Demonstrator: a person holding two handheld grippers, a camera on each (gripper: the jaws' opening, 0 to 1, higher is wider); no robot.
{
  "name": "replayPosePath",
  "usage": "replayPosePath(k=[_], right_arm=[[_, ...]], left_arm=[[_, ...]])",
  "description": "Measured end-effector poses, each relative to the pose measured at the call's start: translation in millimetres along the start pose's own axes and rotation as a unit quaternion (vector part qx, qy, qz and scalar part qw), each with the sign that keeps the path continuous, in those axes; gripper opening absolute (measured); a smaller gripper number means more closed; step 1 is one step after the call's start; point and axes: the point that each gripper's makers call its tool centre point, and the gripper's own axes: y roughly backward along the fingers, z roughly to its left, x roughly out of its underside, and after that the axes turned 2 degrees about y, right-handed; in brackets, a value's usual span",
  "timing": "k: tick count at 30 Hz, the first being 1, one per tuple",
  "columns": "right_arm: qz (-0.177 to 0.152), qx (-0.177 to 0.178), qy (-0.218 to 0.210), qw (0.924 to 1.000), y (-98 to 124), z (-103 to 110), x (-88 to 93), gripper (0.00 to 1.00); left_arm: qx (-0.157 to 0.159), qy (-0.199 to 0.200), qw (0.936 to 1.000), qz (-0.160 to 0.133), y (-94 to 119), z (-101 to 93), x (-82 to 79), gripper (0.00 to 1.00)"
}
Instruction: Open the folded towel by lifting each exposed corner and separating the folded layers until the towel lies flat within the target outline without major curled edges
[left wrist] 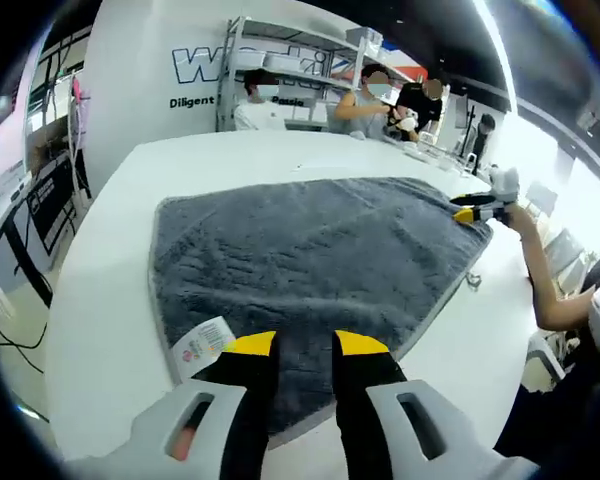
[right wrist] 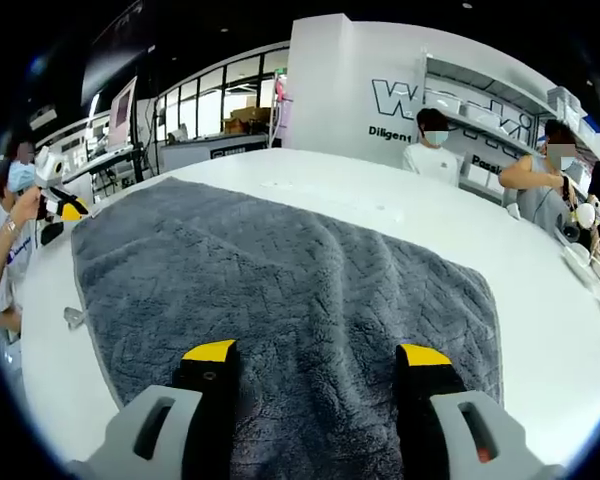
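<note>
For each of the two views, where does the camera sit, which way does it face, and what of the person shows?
Left gripper view: rides the left gripper at one corner of the grey towel, by its label, facing across the white table; a forearm holds the right gripper at the far corner.
Right gripper view: rides the right gripper above the towel, fingers spread.
Shared: the towel, the table, seated people behind.

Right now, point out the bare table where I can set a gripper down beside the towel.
Bare white table runs along the grey towel on its white care label side, and a wide strip lies beyond the towel's far edge. In the right gripper view, open table borders the towel's right edge too. It is crowded at the corner where the right gripper sits.
</note>
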Motion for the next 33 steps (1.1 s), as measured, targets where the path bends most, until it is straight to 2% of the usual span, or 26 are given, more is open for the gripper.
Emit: replayPosePath(k=[3,5,9,12,15,18,22,30,33], right_arm=[[-0.002,-0.009,-0.002,1.0,-1,3,-1.6,0.62],[0.001,-0.009,0.005,0.9999,-3,5,-1.9,0.62],[0.007,-0.01,0.013,0.9998,-4,7,-0.3,0.62],[0.01,-0.011,0.015,0.9998,-6,8,0.4,0.62],[0.015,-0.011,0.018,0.9997,-7,8,2.1,0.62],[0.018,-0.013,0.016,0.9996,-8,9,4.2,0.62],[0.018,-0.012,0.018,0.9996,-8,9,4.3,0.61],[0.018,-0.01,0.023,0.9995,-6,11,4.8,0.61],[0.019,-0.011,0.022,0.9995,-6,11,5.1,0.61]], left_arm=[[0.013,-0.012,0.9998,0.007,-8,-16.1,5.2,0.2],[0.036,-0.021,0.999,0.014,-14,-31.8,10.3,0.2],[0.064,-0.016,0.9978,-0.003,-27,-60.7,5.7,0.2],[0.091,-0.034,0.9952,-0.014,-37,-88.9,-1.2,0.2],[0.123,-0.044,0.9913,-0.01,-45,-114.8,-3.6,0.2],[0.128,-0.064,0.9897,-0.006,-55,-131.0,-6.7,0.2],[0.106,-0.093,0.99,0.008,-69,-132.7,-4.5,0.2],[0.109,-0.104,0.9881,0.028,-85,-136.0,3.5,0.18],[0.104,-0.104,0.9887,0.031,-87,-132.0,4.3,0.13]])
